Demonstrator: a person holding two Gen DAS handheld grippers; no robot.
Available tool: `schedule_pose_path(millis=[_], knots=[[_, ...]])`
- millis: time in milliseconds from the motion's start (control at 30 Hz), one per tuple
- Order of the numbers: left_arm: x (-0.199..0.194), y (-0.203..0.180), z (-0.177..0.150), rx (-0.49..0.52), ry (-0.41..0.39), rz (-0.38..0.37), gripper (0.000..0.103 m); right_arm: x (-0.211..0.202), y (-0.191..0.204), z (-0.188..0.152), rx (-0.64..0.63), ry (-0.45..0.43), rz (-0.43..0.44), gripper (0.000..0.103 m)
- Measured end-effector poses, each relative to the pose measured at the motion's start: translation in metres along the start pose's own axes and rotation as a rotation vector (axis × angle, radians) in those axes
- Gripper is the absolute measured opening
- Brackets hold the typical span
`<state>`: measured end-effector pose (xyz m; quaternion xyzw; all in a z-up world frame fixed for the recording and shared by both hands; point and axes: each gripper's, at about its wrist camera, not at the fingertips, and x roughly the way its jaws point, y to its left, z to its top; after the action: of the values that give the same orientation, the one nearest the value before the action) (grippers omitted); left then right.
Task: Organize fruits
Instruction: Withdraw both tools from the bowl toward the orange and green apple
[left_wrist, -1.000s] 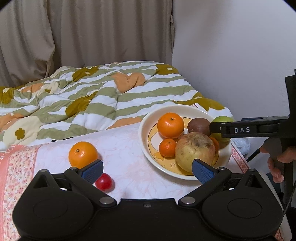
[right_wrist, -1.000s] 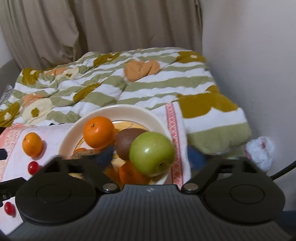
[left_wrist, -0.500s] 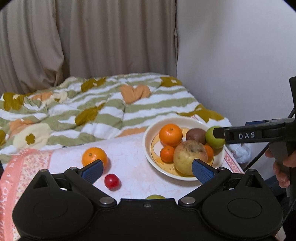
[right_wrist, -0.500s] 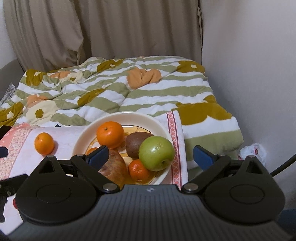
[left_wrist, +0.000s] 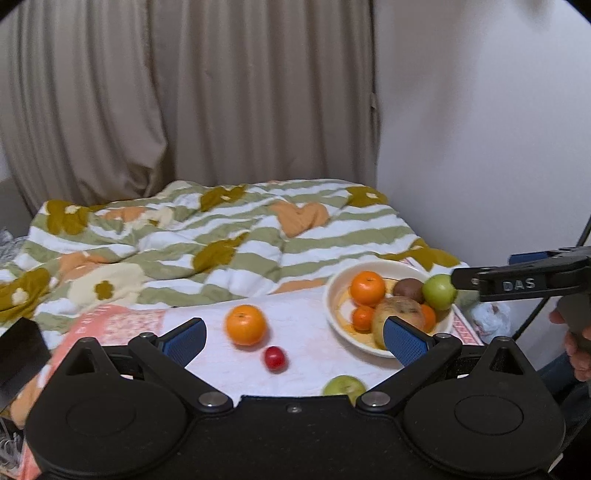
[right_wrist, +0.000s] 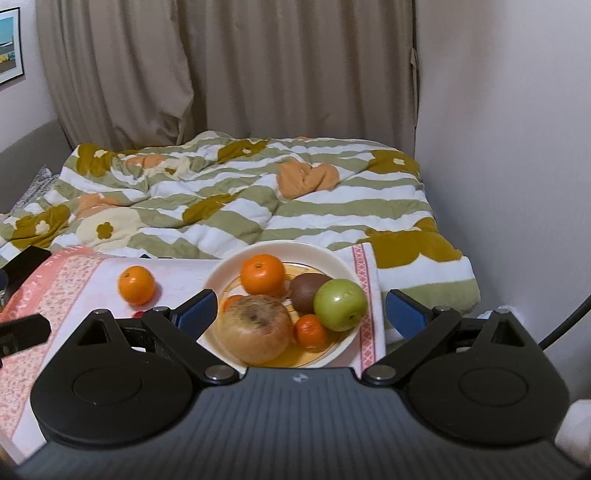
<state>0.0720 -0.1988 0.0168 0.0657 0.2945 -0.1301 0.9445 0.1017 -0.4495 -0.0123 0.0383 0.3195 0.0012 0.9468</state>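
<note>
A cream bowl (right_wrist: 229, 266) on a pink-and-white cloth holds a large orange (right_wrist: 263, 275), a kiwi (right_wrist: 304, 291), a green apple (right_wrist: 340, 304), a brown-blotched apple (right_wrist: 256, 328) and small mandarins (right_wrist: 311, 330). My right gripper (right_wrist: 301, 314) hovers open just before the bowl, holding nothing. Left of the bowl (left_wrist: 334, 295) lie a loose orange (left_wrist: 246, 325), a red cherry tomato (left_wrist: 274, 357) and a green fruit (left_wrist: 343, 386) half hidden by my left gripper (left_wrist: 293, 338). That gripper is open and empty above the cloth. The right gripper (left_wrist: 465, 282) shows at the bowl's right side.
A green-striped duvet (left_wrist: 221, 236) covers the bed behind the cloth. Beige curtains hang at the back and a white wall (right_wrist: 517, 184) stands at the right. A white bag (left_wrist: 493, 319) lies beyond the bowl. A dark object (left_wrist: 18, 347) sits at the left edge.
Both grippers have drawn back and up from the bowl. The green apple, earlier between the right fingers, now rests at the bowl's right side. More of the cloth has come into view.
</note>
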Motion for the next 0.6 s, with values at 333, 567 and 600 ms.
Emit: schedule_pose_path(millis=[333, 567, 600], knots=[[-0.015, 0.072, -0.001, -0.042, -0.014, 0.063, 0.103, -0.026, 0.048, 0.0, 0.005, -0.014, 0.02, 0.103], [0.002, 0.122, 0.019, -0.011, -0.002, 0.003, 0.103, -0.029, 0.09, -0.003, 0.053, 0.005, -0.038, 0.103], [0.006, 0.127, 0.021, -0.001, 0.001, -0.005, 0.103, -0.028, 0.095, -0.004, 0.062, 0.01, -0.049, 0.103]])
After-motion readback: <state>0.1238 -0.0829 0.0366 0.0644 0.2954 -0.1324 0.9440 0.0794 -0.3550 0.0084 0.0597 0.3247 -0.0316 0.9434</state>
